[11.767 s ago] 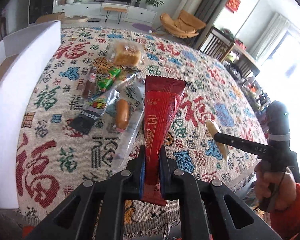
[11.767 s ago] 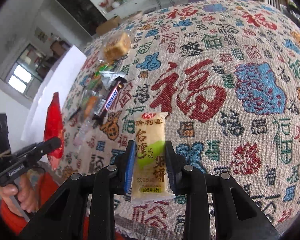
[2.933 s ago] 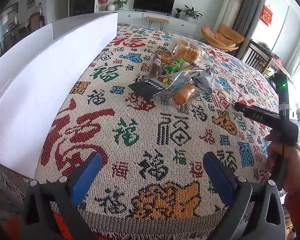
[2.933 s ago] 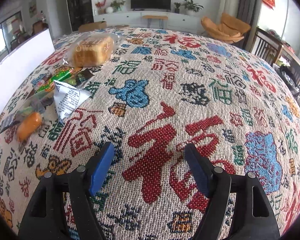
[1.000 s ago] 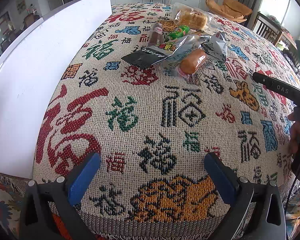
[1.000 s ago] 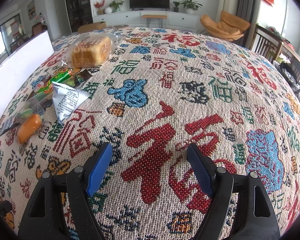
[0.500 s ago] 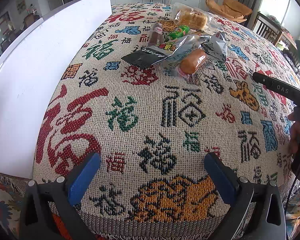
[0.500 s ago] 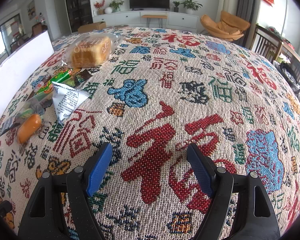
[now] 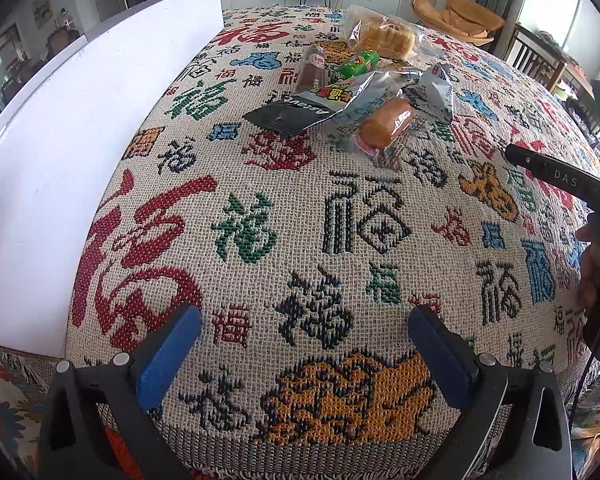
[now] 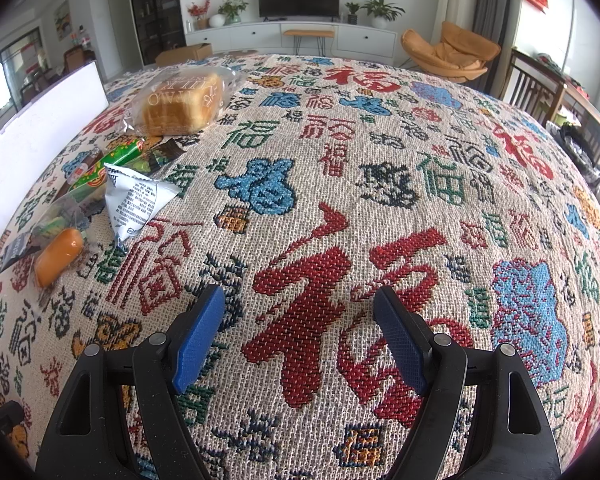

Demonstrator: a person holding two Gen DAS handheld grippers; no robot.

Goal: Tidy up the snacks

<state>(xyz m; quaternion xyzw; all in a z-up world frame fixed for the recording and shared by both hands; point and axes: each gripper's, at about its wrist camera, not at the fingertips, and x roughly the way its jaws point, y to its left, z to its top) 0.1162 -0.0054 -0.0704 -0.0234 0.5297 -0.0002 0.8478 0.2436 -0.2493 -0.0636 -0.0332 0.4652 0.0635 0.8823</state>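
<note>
A pile of snacks lies on the patterned tablecloth (image 9: 340, 216): an orange sausage-shaped bun (image 9: 386, 123), a silver packet (image 9: 432, 88), a black-ended wrapper (image 9: 288, 111), a green packet (image 9: 358, 63), a brown bar (image 9: 312, 70) and bagged bread (image 9: 384, 38). My left gripper (image 9: 304, 340) is open and empty near the table's front edge, well short of the pile. My right gripper (image 10: 300, 332) is open and empty; the bun (image 10: 58, 250), silver packet (image 10: 134, 204) and bread (image 10: 180, 106) lie to its far left. The right gripper also shows in the left wrist view (image 9: 556, 174).
A white box wall (image 9: 72, 128) stands along the table's left side, also in the right wrist view (image 10: 32, 132). Chairs (image 10: 540, 92) stand beyond the table's right edge. A TV cabinet (image 10: 296, 36) is at the back.
Since 11.8 s ago both grippers have let go of their snacks and opened. In the last second nothing has visibly moved.
</note>
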